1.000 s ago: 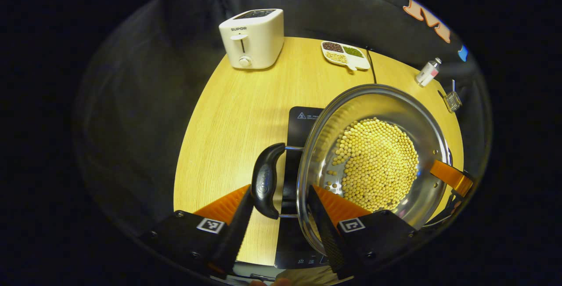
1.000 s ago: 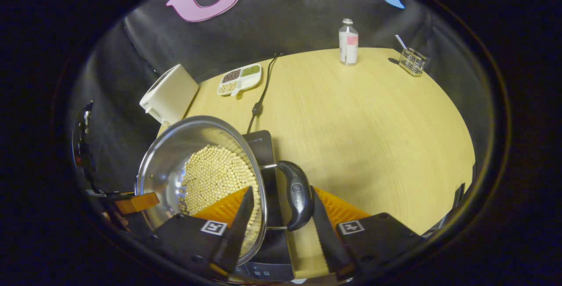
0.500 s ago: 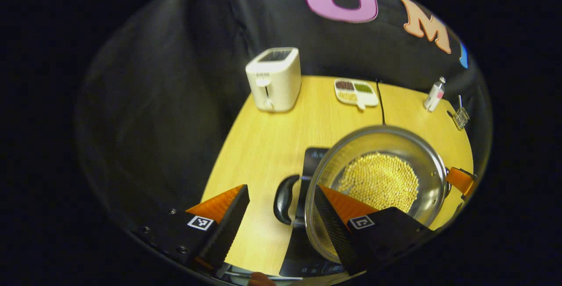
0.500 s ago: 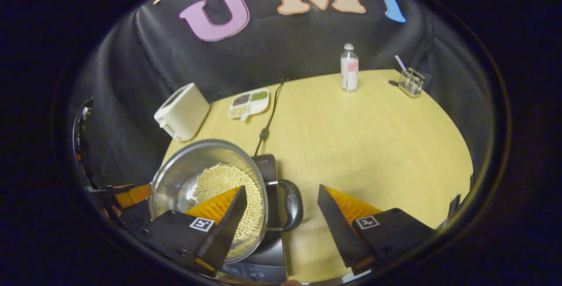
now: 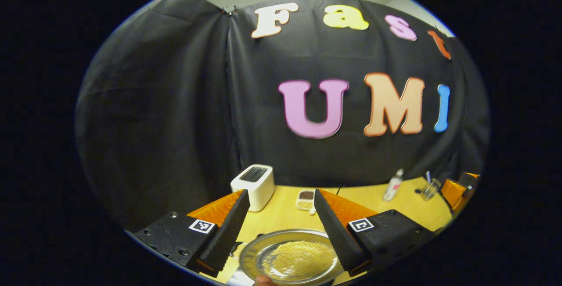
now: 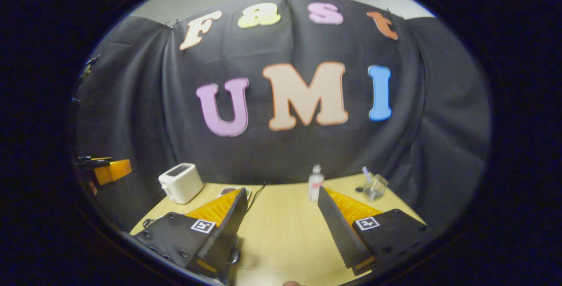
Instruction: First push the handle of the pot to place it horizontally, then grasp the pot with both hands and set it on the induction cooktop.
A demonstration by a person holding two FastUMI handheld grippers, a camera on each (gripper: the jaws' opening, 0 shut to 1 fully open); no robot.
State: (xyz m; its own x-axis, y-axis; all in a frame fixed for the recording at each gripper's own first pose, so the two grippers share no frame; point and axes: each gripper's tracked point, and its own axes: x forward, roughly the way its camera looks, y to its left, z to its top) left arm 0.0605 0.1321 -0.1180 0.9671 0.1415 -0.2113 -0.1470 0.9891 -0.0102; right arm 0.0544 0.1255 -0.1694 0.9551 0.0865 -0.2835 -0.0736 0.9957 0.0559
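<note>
The steel pot (image 5: pixel 290 257) holding yellow beans lies low in the left gripper view, just below and between my fingers. My left gripper (image 5: pixel 281 193) is open, lifted clear of the pot and tilted up toward the wall. The cooktop is hidden beneath the pot. In the right gripper view my right gripper (image 6: pixel 282 190) is also open, with nothing between its fingers, above the wooden table (image 6: pixel 285 233). The left gripper's orange finger (image 6: pixel 109 169) shows at that view's far left. The right gripper (image 5: pixel 456 189) sits at the right edge of the left gripper view.
At the back of the table stand a white toaster (image 6: pixel 181 182), a divided tray of beans (image 5: pixel 305 199), a small bottle (image 6: pixel 315 182) and a clear holder (image 6: pixel 374 186). A black cable (image 6: pixel 259 191) runs toward the wall.
Both grippers have let go of the pot's handles, pulled back and tilted upward. The pot has dropped to the bottom of the left gripper view and out of the right gripper view.
</note>
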